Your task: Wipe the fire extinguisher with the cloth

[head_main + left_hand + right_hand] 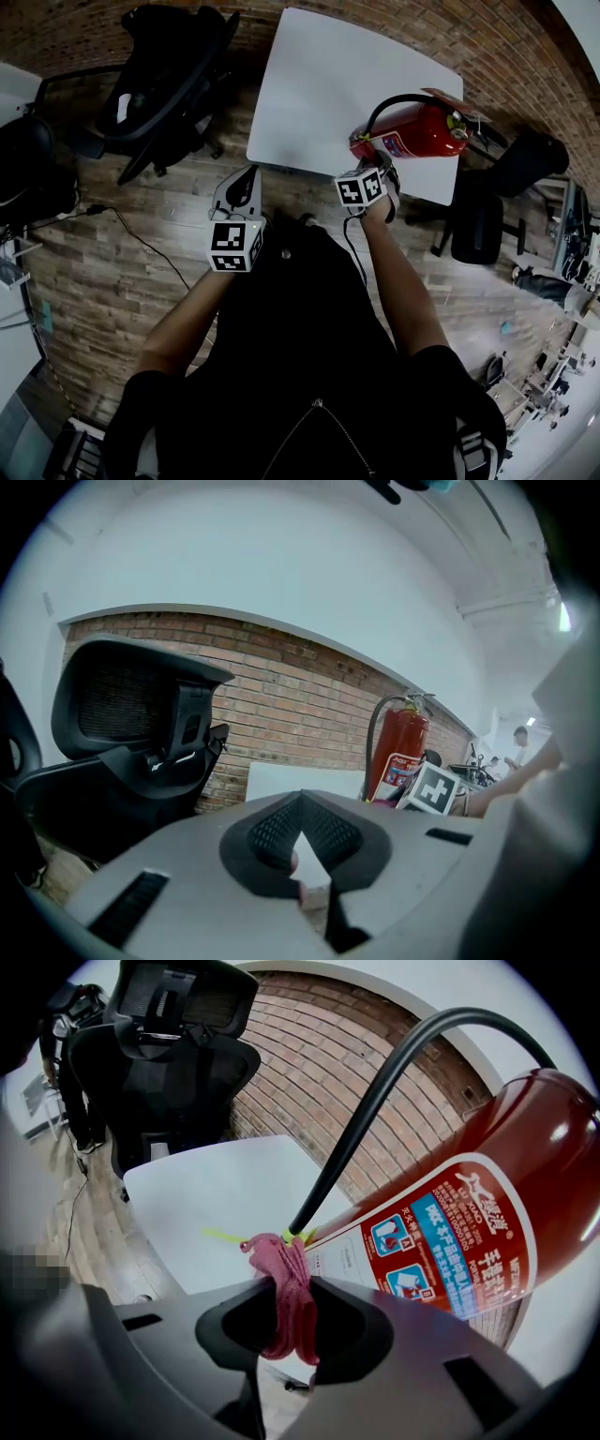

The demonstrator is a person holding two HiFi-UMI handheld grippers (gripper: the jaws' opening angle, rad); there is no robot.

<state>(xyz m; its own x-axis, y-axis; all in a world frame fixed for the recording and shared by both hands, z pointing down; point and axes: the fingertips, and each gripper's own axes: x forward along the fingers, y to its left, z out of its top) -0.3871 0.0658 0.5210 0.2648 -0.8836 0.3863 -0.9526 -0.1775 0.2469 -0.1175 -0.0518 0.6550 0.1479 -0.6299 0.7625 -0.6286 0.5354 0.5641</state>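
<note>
A red fire extinguisher with a black hose stands on the white table near its front right edge. My right gripper is at the extinguisher's base, shut on a bunched pink cloth. The cloth's top end lies against the lower edge of the printed label. My left gripper hovers over the floor just off the table's front left corner, with its jaws together and nothing between them. In the left gripper view the extinguisher stands upright to the right, beside the right gripper's marker cube.
A black office chair stands left of the table by the brick wall. Another dark chair stands to the right. A cable runs over the wooden floor at left. The table's far half is bare.
</note>
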